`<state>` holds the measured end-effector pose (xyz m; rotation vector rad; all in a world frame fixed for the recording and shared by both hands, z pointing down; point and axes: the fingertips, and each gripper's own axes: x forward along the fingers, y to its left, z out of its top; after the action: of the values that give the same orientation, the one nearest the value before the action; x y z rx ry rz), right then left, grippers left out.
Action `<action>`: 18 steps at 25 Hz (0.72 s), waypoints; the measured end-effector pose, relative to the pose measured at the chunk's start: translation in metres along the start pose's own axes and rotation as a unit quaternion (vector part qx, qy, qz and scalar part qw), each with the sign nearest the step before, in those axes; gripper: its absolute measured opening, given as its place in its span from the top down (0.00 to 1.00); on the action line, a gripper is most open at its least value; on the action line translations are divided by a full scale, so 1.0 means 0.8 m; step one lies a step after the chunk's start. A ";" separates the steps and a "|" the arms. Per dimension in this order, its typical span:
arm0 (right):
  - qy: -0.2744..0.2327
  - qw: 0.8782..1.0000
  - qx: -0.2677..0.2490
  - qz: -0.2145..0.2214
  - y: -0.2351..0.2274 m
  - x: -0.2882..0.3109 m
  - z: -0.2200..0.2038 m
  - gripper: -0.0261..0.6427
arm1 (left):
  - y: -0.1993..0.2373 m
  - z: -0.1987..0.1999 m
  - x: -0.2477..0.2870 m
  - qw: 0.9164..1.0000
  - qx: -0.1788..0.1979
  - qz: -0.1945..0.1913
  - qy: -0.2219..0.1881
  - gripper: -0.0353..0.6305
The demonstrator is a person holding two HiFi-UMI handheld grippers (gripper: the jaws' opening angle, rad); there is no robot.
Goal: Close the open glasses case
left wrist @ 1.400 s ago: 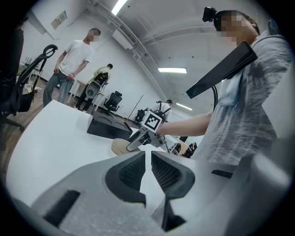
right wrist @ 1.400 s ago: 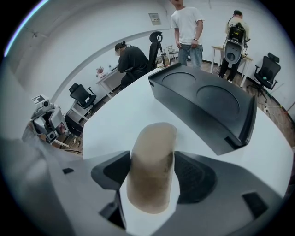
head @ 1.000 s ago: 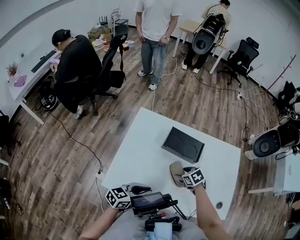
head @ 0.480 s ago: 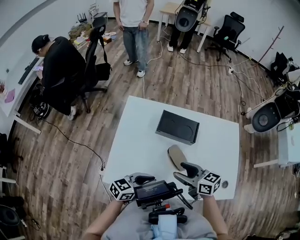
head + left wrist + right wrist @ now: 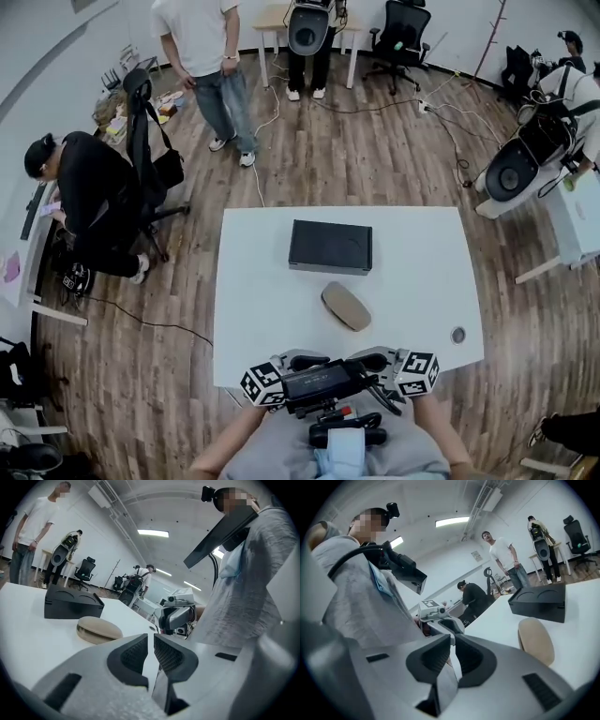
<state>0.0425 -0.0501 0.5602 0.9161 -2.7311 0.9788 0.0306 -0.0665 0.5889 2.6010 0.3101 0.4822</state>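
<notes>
The right gripper was closing its jaws with nothing between them. Beyond it the tan glasses case lay shut on the white table, near a black box.

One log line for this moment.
glasses case: closed, on table, near black box | left gripper: shut, empty | right gripper: closing, empty

In the head view the glasses case is too small for me to see its seam, I cannot tell what the small round object on the table is, and the right edge cuts off a person.
</notes>
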 end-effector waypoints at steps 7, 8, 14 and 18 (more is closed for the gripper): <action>-0.012 1.000 0.005 -0.025 -0.002 -0.004 -0.005 0.89 | -0.010 0.000 0.018 0.999 0.011 -0.031 0.019 0.87; -0.012 1.000 0.003 -0.026 -0.002 -0.005 -0.006 0.89 | -0.012 -0.001 0.021 0.999 0.012 -0.034 0.021 0.87; -0.018 0.999 -0.018 -0.024 0.001 0.000 -0.004 0.91 | -0.008 -0.003 0.024 0.999 0.021 -0.037 0.034 0.87; -0.006 0.999 -0.026 -0.020 0.002 0.009 -0.004 0.91 | -0.005 0.000 0.021 0.999 0.022 -0.034 0.033 0.87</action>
<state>0.0354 -0.0505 0.5641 0.9661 -2.7233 0.8951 0.0458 -0.0579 0.5913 2.6103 0.4345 0.5429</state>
